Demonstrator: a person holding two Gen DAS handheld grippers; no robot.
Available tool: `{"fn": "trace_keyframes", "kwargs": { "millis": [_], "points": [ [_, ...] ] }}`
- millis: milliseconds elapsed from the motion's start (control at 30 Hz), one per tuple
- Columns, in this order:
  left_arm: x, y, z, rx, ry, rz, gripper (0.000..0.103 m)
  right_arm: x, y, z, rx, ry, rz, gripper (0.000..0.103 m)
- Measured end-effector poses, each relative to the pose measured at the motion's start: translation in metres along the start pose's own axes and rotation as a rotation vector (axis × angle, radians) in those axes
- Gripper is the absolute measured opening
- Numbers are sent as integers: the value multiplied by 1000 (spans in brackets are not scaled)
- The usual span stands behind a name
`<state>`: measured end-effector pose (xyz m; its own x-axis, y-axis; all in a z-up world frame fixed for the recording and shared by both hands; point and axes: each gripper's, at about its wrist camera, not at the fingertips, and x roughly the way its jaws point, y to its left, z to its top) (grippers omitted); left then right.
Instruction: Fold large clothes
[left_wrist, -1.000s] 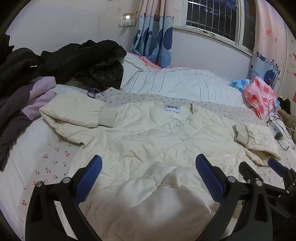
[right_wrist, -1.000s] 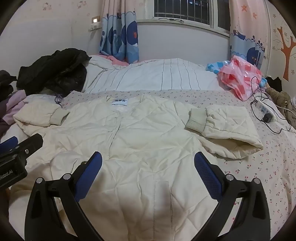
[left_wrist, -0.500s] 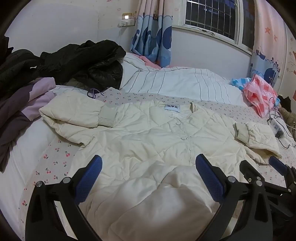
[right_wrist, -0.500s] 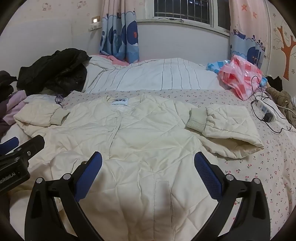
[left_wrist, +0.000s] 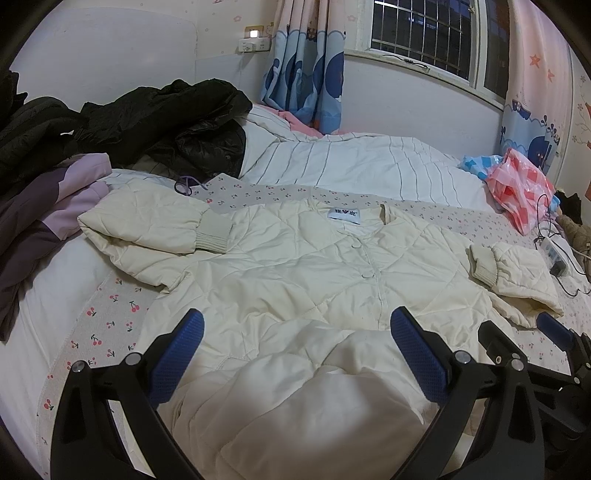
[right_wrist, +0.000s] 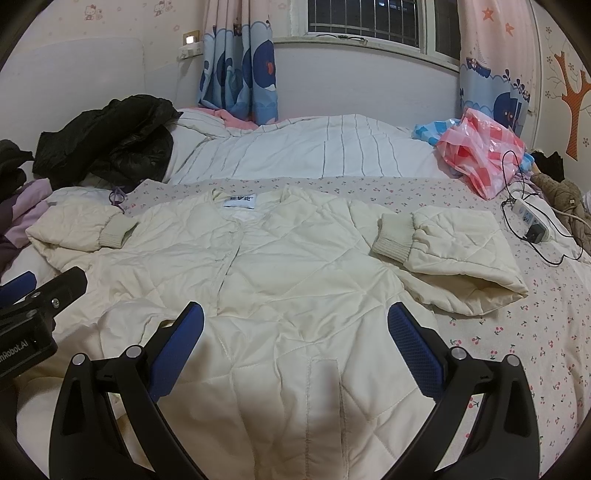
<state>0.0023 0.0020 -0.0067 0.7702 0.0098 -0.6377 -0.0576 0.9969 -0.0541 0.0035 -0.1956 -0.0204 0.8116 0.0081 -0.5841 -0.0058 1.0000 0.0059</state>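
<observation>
Here, both grippers (left_wrist: 297, 354) (right_wrist: 295, 350) level, fingers spread, above jacket (right_wrist: 295, 266).

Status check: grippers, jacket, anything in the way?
Left gripper and right gripper open, holding nothing. Cream jacket flat on bed, both sleeves folded in. Nothing lying on it.

Bare cherry-print bedsheet (right_wrist: 524, 332) right of the cream quilted jacket (right_wrist: 295, 266) lies free; heap of black coats (left_wrist: 166, 122) crowds the left; white power strip with black cable (right_wrist: 532, 221) and pink checked plastic bag (right_wrist: 484, 155) clutter the far right.
</observation>
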Motion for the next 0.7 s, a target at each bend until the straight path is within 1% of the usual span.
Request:
{"fn": "trace_keyframes", "kwargs": {
  "millis": [267,367,433,467,533,600,633,700],
  "points": [
    [2,2,-1,-8,4,2,97,4,-3,0,-9,5,-13,96],
    [6,7,2,-25,33,1,97,7,-7,2,-31,10,-24,96],
    [9,9,3,-33,39,3,97,8,-13,6,-66,8,-56,96],
    [10,11,4,-40,65,5,97,9,-22,10,-84,3,-78,96],
    [11,15,4,-58,83,3,97,9,-48,17,-105,-11,-113,96],
    [10,18,5,-64,78,3,97,11,-81,21,-113,-14,-158,96],
    [9,18,5,-61,64,5,97,14,-102,22,-115,-6,-176,96],
    [8,19,5,-50,57,9,97,25,-135,20,-137,21,-190,96]
  ]
}}
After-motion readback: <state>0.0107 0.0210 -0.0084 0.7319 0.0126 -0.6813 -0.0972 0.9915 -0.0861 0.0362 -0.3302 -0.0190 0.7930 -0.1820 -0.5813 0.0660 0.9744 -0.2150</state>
